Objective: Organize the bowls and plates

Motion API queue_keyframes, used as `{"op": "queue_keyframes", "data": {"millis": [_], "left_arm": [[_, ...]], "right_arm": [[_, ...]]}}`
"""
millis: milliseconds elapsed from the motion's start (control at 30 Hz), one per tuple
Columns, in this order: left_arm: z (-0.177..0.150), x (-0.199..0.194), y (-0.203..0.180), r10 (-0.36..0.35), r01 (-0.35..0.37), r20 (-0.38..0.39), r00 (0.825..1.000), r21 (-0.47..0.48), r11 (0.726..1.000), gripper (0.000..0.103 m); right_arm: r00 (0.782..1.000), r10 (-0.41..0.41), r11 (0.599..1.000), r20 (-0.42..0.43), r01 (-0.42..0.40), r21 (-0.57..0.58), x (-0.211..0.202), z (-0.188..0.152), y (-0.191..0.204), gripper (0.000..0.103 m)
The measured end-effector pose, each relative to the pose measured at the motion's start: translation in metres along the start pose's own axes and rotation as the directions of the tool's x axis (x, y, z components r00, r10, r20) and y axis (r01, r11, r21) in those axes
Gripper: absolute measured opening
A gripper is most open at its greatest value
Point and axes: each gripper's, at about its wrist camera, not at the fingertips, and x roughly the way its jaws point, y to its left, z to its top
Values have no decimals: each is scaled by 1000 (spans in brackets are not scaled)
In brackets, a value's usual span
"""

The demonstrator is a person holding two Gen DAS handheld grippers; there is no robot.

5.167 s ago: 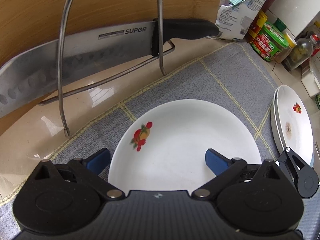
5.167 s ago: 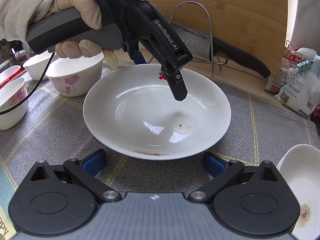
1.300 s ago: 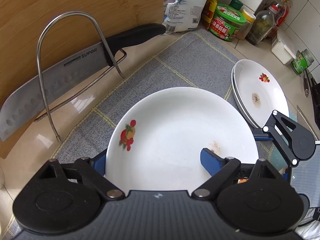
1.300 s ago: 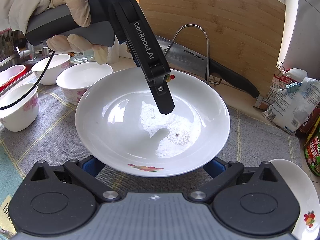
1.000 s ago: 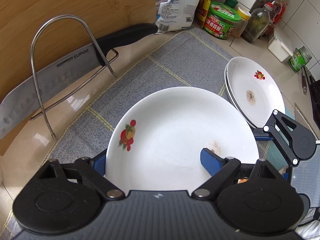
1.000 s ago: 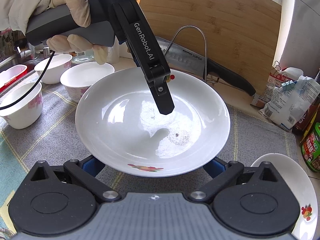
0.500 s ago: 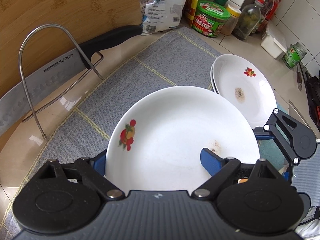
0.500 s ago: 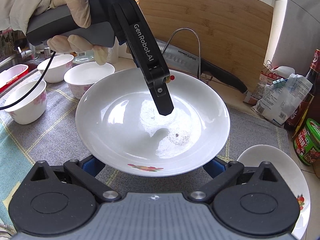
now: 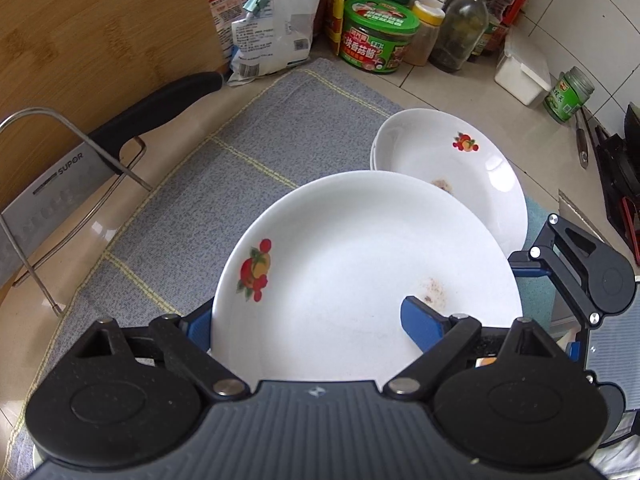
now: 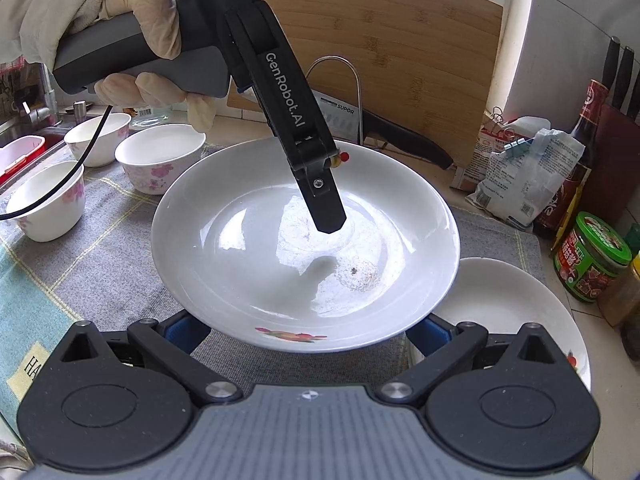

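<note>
A white plate with a fruit print is held in the air by my left gripper, whose blue fingers clamp its near rim, one pad above and one below. The same plate shows in the right wrist view, with one left finger lying on it. My right gripper is open under the plate's near edge, with its fingers spread on either side. A stack of like white plates lies on the grey mat just right of the held plate; it also shows in the right wrist view.
Three white floral bowls stand at the mat's left. A cleaver in a wire rack leans by a wooden board. Bags, jars and bottles line the back wall. A grey mat covers the counter.
Both grippers and the held plate have moved right, away from the cleaver rack. The plate stack is now close beside and partly under the plate's right edge.
</note>
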Motion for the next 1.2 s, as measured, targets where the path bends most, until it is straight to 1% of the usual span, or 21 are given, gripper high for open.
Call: {"op": "queue_keyframes", "data": {"millis": [300,533,967,1200], "left_arm": [[23,14,-28,-29,29,-3,1000,77,997,91],[43,28,-51,-60,61,-10,998,145,988,91],[81,63,-95,-124,130,-40,991,263,956,91],[92,78,-107,-146,156,-55,988,294,943,91]], "right_arm": [[998,-67,996,-3,67,51,-20,-14,-22,103],[992,-129,987,-14,130,96,-34,-25,-36,103],[971,-231,953,-59,238,188,-51,-52,-65,103],[962,-260,938,-86,273,213,-53,-61,-76,103]]}}
